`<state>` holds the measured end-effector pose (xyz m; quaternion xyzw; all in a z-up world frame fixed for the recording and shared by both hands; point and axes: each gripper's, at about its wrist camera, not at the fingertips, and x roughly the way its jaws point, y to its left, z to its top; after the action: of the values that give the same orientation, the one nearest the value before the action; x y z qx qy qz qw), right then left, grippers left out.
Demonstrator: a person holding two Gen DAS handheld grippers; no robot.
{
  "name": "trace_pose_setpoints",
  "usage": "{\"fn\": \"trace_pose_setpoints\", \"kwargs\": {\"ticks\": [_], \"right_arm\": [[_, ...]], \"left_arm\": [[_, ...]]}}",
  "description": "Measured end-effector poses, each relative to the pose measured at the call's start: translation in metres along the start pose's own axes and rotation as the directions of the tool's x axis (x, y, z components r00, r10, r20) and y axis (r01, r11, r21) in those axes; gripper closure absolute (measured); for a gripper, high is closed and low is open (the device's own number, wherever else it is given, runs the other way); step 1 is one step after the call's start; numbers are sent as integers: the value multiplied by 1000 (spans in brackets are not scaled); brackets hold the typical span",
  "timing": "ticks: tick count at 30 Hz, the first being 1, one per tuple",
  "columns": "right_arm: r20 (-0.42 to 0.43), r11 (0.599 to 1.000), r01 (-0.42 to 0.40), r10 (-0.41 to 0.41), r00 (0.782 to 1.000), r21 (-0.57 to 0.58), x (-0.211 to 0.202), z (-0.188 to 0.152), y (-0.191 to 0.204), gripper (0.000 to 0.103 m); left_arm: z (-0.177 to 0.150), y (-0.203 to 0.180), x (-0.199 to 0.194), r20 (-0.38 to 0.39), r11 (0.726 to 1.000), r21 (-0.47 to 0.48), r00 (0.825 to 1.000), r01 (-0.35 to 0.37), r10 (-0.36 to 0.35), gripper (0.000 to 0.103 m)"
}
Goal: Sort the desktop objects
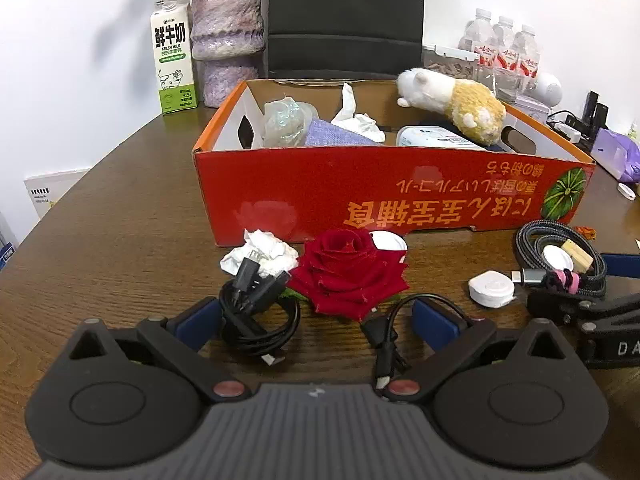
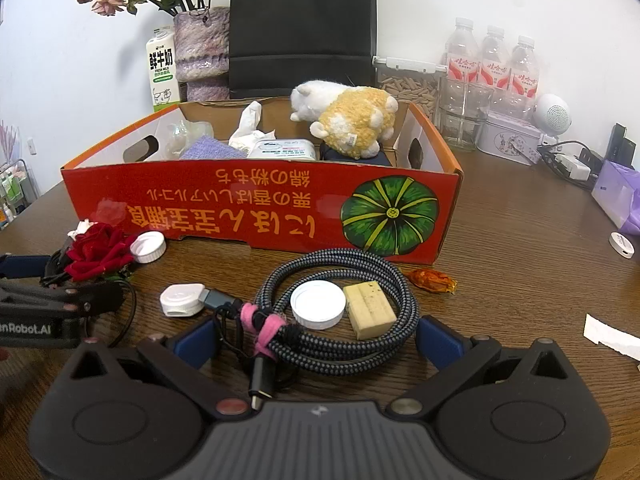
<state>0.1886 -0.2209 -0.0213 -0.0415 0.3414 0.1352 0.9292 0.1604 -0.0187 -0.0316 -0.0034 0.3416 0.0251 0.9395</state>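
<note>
A red cardboard box [image 1: 360, 196] [image 2: 248, 204] stands on the brown table, holding a plush toy [image 1: 456, 104] [image 2: 348, 116], tissue and a tin. In front of it lie a red rose [image 1: 348, 272] [image 2: 96, 252], a crumpled tissue [image 1: 262, 252], a coiled black cable [image 1: 256, 312] and a short black cable [image 1: 386, 336]. My left gripper [image 1: 316, 320] is open around the rose and cables, low over the table. My right gripper [image 2: 316, 340] is open around a braided cable coil [image 2: 340, 308], which rings a white cap [image 2: 318, 304] and a beige block [image 2: 370, 310].
A white charger [image 2: 182, 300] [image 1: 492, 290], a white lid [image 2: 149, 246] and an orange candy wrapper [image 2: 432, 280] lie on the table. A milk carton [image 1: 174, 56], vase [image 1: 226, 36], black chair [image 1: 346, 16] and water bottles [image 2: 492, 68] stand behind the box. A purple box [image 2: 616, 196] sits right.
</note>
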Motion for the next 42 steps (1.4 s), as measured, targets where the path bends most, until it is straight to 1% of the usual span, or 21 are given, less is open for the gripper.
{"fn": "trace_pose_setpoints", "kwargs": {"ticks": [28,42], "right_arm": [[0,1000,0,0,1000,0,0,-1,0,0],[0,1000,6,-6,1000,3,1,0,1,0]], "left_arm": [[3,0,3,0,1000,-5,1000,-11,11,0],[2,2,2,0,1000,-4,1000,0,0,0]]}}
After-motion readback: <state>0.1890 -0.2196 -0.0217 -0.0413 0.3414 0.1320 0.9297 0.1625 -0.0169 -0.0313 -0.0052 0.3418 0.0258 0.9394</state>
